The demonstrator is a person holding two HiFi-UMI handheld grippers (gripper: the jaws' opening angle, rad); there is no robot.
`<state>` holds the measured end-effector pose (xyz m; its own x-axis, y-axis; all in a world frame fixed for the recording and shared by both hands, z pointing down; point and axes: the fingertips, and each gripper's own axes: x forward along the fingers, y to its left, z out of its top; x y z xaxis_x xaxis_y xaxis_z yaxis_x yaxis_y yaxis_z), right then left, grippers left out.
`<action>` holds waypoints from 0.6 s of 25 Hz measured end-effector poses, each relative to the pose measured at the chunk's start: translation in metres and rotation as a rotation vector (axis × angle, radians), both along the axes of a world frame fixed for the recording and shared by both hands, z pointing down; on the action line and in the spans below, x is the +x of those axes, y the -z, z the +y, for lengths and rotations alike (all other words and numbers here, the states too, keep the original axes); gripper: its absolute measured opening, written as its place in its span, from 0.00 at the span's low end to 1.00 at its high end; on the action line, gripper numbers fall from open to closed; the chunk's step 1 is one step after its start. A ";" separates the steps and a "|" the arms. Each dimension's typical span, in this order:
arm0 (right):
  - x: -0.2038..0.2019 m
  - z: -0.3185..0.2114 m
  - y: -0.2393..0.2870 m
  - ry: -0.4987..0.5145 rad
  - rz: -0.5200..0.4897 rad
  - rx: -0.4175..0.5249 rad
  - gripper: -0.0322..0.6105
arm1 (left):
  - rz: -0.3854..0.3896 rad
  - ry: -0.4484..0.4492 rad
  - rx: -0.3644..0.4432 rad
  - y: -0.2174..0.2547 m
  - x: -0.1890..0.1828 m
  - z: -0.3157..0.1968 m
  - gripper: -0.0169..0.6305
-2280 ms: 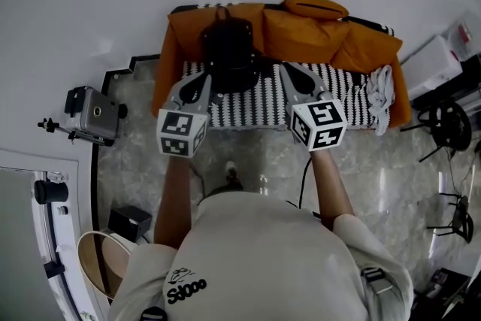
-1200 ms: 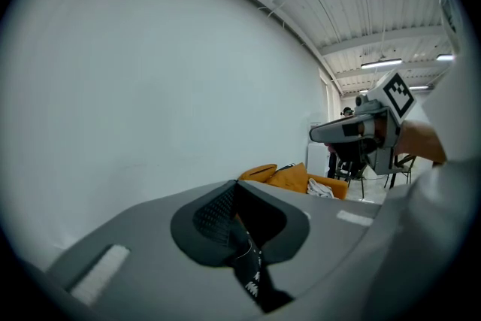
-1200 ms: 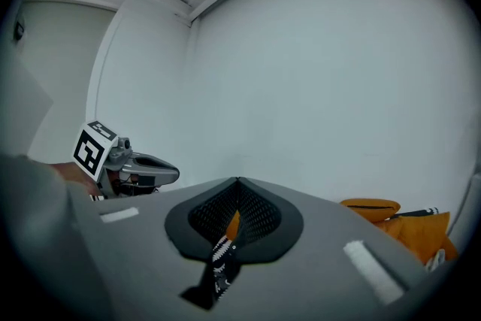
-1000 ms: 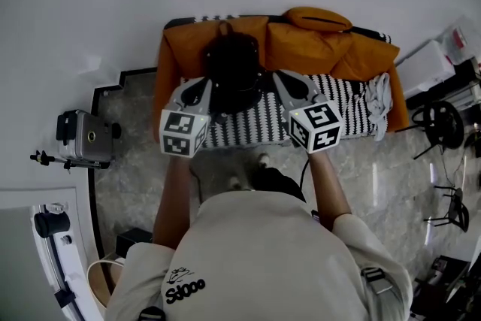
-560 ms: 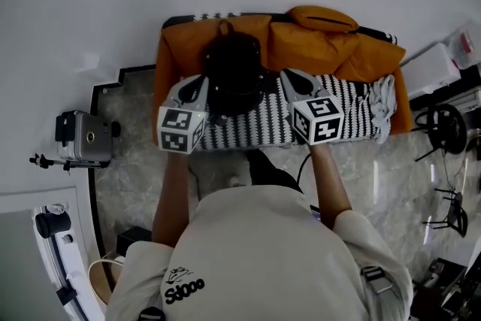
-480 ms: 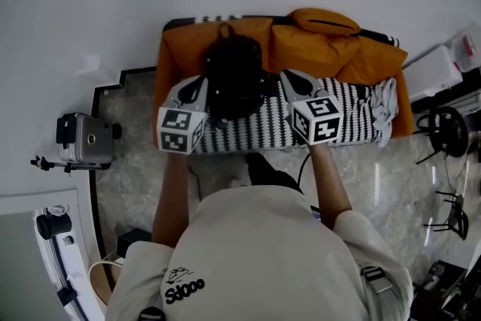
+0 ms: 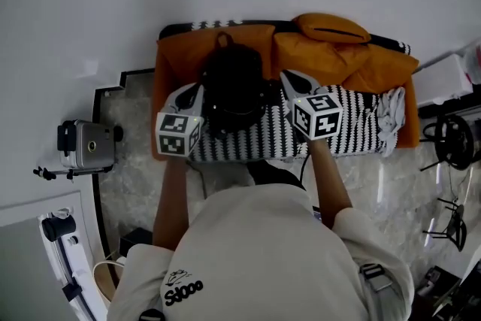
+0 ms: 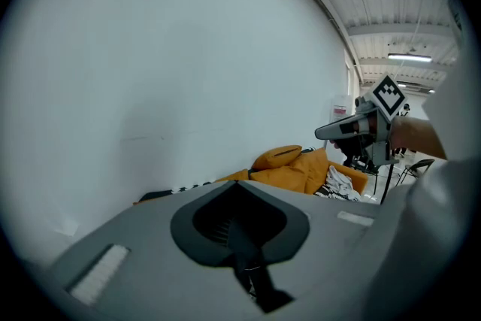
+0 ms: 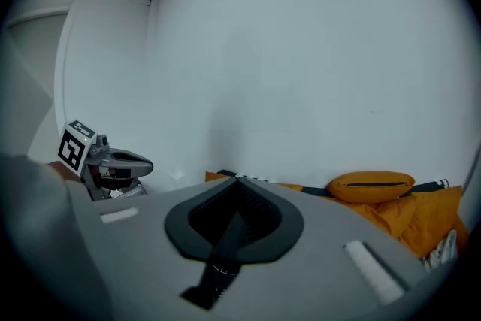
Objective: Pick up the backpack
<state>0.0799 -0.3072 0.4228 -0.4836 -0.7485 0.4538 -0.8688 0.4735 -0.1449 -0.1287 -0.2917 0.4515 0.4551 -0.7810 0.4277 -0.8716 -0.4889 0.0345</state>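
A black backpack (image 7: 233, 90) stands upright on a sofa (image 7: 353, 133) with a black-and-white striped cover, its back against an orange cushion (image 7: 188, 49). In the head view my left gripper (image 7: 195, 89) is just left of the backpack and my right gripper (image 7: 286, 76) just right of it, both a little apart from it. Both are shut with nothing between the jaws. From the left gripper view, the left gripper (image 8: 239, 183) hides the backpack and the right gripper (image 8: 353, 130) shows beyond. The right gripper (image 9: 237, 178) also hides it, with the left gripper (image 9: 124, 159) to its left.
A loose orange pillow (image 7: 331, 28) lies on top of the sofa's back cushions. A grey cloth (image 7: 391, 105) sits at the sofa's right end. A camera on a tripod (image 7: 86, 146) stands on the floor at the left. Black stands (image 7: 451, 139) crowd the right side. A white wall is behind the sofa.
Both grippers have moved forward and down towards the sofa and now flank the backpack. The person has stepped closer to the sofa. The jaws have stayed shut.
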 end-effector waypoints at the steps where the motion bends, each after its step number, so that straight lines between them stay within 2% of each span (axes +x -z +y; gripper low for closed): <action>1: 0.002 -0.008 -0.005 0.004 -0.003 -0.009 0.05 | -0.001 0.004 -0.012 -0.006 0.001 -0.008 0.04; 8: 0.001 -0.058 -0.042 0.058 -0.028 -0.070 0.05 | -0.008 0.025 -0.093 -0.046 0.001 -0.053 0.04; 15: -0.004 -0.094 -0.090 0.106 -0.036 -0.191 0.05 | -0.044 0.030 -0.210 -0.091 -0.001 -0.085 0.04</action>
